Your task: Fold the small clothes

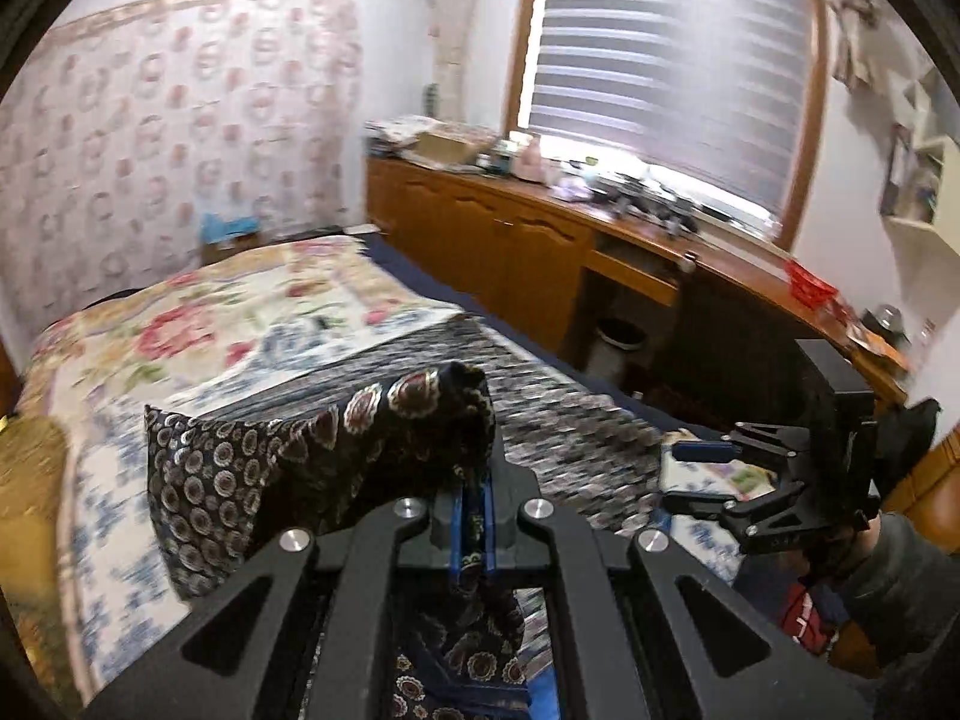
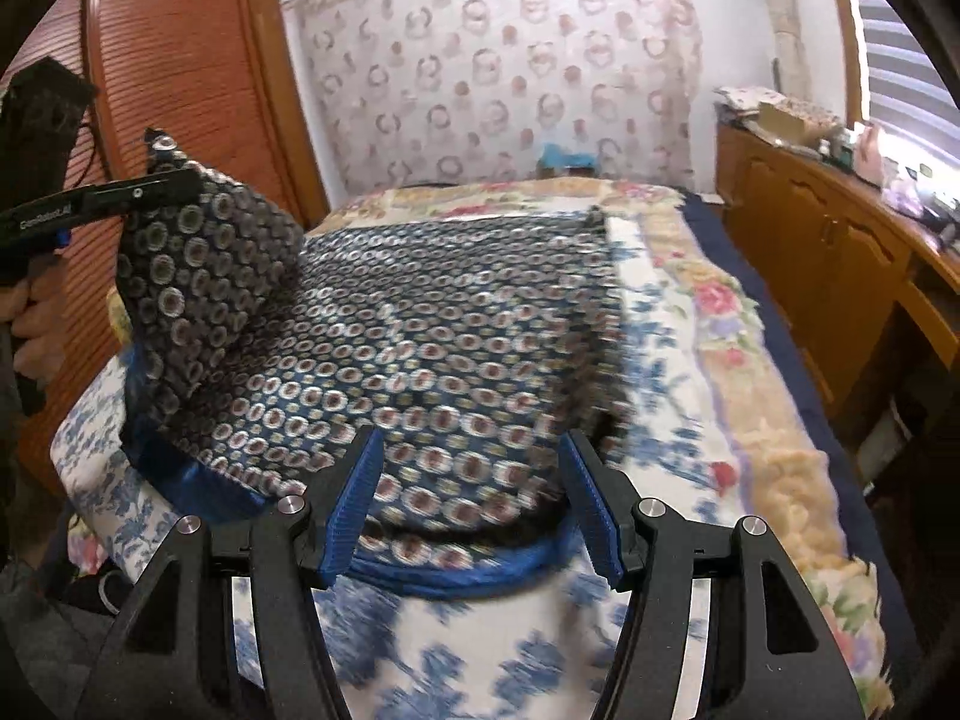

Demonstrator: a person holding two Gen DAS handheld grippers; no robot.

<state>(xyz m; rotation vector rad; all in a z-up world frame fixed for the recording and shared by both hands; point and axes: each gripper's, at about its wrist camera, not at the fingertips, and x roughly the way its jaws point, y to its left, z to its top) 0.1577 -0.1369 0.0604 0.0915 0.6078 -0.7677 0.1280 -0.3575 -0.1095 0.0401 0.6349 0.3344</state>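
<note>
Left gripper [image 1: 472, 531] clamped tight on a corner of the patterned cloth [image 2: 432, 330], lifting it off the bed [image 2: 750, 396]! Right gripper [image 2: 474, 504] spread wide, empty, poised just above the cloth's blue near hem, the closer hand there.

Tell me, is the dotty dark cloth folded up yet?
Not yet. The cloth mostly lies spread on the bed, with one corner lifted by the left tool, shut on it.
</note>
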